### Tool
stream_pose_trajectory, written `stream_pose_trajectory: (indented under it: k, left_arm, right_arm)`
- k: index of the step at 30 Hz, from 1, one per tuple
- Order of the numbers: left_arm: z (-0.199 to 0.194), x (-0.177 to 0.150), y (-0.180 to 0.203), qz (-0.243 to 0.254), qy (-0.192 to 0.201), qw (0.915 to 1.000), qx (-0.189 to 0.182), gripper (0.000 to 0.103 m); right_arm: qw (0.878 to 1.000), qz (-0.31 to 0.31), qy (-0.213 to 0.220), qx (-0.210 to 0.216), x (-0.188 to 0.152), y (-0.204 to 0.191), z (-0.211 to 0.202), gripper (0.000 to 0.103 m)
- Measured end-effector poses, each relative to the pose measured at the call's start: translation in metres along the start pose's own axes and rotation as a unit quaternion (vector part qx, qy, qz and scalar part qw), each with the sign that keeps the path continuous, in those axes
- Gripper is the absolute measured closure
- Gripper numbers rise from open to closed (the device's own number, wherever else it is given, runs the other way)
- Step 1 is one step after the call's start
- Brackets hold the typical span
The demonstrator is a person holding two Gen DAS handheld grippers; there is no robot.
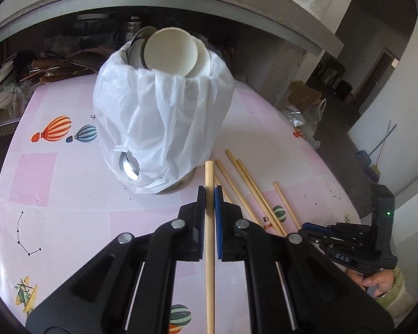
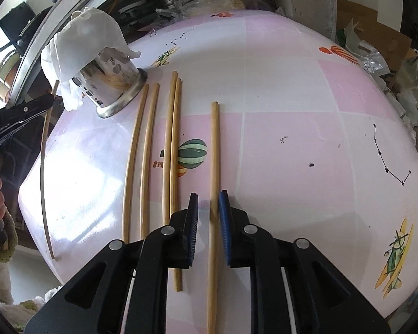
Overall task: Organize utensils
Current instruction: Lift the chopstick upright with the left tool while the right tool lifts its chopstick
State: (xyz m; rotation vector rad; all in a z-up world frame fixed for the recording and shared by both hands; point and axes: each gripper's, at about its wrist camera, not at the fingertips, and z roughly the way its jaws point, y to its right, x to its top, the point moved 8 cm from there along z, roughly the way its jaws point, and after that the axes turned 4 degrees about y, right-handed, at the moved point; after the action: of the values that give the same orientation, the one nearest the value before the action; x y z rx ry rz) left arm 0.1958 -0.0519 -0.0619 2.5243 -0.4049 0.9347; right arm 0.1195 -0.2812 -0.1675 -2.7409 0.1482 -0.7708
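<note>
**One chopstick lifted, five left on the table**

Pink vinyl with balloon and aeroplane prints covers the table point(image 2: 292, 89), the largest thing in view. On it stands a perforated metal utensil holder point(image 2: 117, 83) draped in a white plastic bag point(image 1: 164, 117), with round white and metal discs point(image 1: 170, 48) poking out of its top; whether any chopsticks are already inside cannot be told.

Most of the job looks undone. Five wooden chopsticks lie on the cloth in the right wrist view: four point(image 2: 153, 150) side by side just beside the holder's base, and a single chopstick point(image 2: 214, 167) a little apart from them to the right. A sixth one, the held chopstick point(image 1: 209, 222), is off the table. My reading is that sorting has only started, with the sticks going to the holder one at a time.

The left gripper point(image 1: 209, 192) is clamped on the held chopstick, pointing steeply down toward the holder's base, the stick running straight between its pads. The right gripper point(image 2: 209, 197) tilts down over the single chopstick with its jaws slightly apart; the stick lies between them, the pads not pressing on it. A hand point(image 1: 376, 281) grips the right tool's handle.
</note>
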Motion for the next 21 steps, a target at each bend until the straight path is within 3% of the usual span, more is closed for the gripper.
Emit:
stream_pose_trajectory:
  k: [12,21]
  left_arm:
    - [-0.034,0.015,0.019,-0.007,0.049,0.9985,-0.023,0.097]
    - [-0.042,0.018,0.006,-0.028,0.071,0.9971,-0.004,0.097]
  right_arm:
    - [0.998,-0.038,0.007,-0.044,0.041,0.001,0.02,0.087]
    - [0.994,-0.063,0.01,-0.084,0.051,-0.002,0.034,0.095]
